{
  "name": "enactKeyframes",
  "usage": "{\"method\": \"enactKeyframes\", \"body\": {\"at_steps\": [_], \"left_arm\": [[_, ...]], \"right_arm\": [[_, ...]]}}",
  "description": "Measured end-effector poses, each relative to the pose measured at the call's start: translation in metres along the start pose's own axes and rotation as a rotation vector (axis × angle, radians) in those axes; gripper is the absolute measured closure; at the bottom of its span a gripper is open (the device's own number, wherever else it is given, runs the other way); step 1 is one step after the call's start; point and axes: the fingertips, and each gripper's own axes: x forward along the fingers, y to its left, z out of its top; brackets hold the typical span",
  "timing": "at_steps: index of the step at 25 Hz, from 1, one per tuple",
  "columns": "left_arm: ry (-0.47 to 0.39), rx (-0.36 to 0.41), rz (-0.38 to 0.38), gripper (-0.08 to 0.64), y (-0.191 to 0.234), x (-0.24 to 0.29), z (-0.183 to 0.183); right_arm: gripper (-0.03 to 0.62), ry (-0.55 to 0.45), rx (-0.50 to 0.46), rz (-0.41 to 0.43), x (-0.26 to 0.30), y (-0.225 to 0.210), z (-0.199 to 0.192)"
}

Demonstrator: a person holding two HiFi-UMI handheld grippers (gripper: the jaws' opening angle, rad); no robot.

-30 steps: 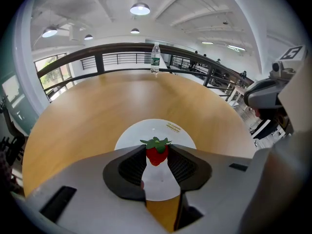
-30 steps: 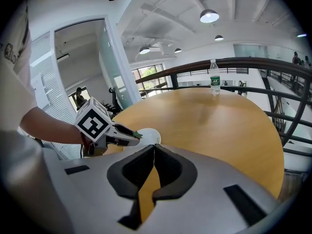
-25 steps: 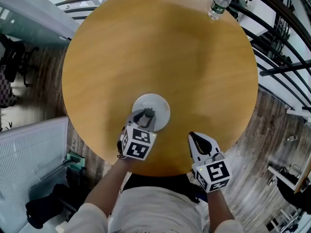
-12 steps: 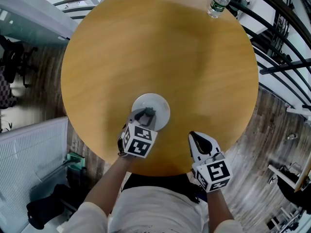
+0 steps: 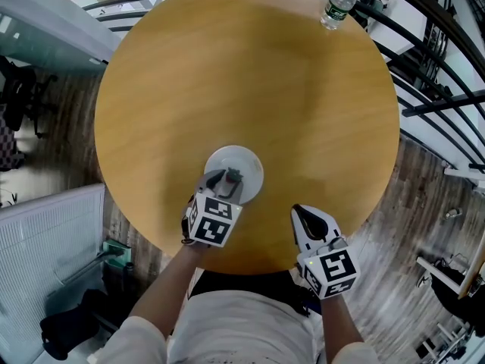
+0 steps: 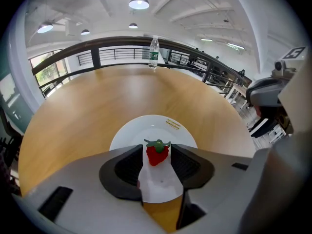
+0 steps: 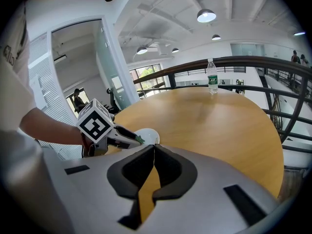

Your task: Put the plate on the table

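A small white plate lies flat on the round wooden table, near its front edge. My left gripper reaches over the plate's near rim. Its jaws are opening, and a red strawberry with green leaves sits between the tips with a thin gap on each side. In the left gripper view the plate shows just beyond the tips of the left gripper. My right gripper hovers at the table's front edge to the right, jaws shut on nothing. The right gripper view shows the right gripper with its tips meeting.
A clear water bottle stands upright at the table's far right edge. A dark railing curves round the table's far side. A white slatted panel stands on the floor at lower left. The person's torso is close behind the front edge.
The left gripper's jaws look slightly wider around the strawberry. The plate, the bottle and the right gripper keep their places.
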Motion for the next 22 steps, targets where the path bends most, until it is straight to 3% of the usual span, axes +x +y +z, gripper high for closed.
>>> {"method": "enactKeyframes", "body": {"at_steps": [8,13,19,22], "left_arm": [[-0.113,-0.04,-0.005,0.371,-0.006,-0.051,0.019],[-0.209,-0.019,0.033,0.456,-0.014,-0.101,0.026],[-0.323,-0.126,0.035,0.525,-0.027,-0.169,0.027],[-0.376,-0.132,0.044,0.534,-0.036,-0.204,0.03]], "right_arm": [[0.568,-0.032,-0.04,0.004,-0.016,0.01,0.018],[0.568,-0.061,-0.083,0.023,-0.031,0.026,0.035],[0.568,-0.097,-0.125,0.033,-0.055,0.044,0.055],[0.568,-0.119,-0.112,0.037,-0.07,0.051,0.062]]}}
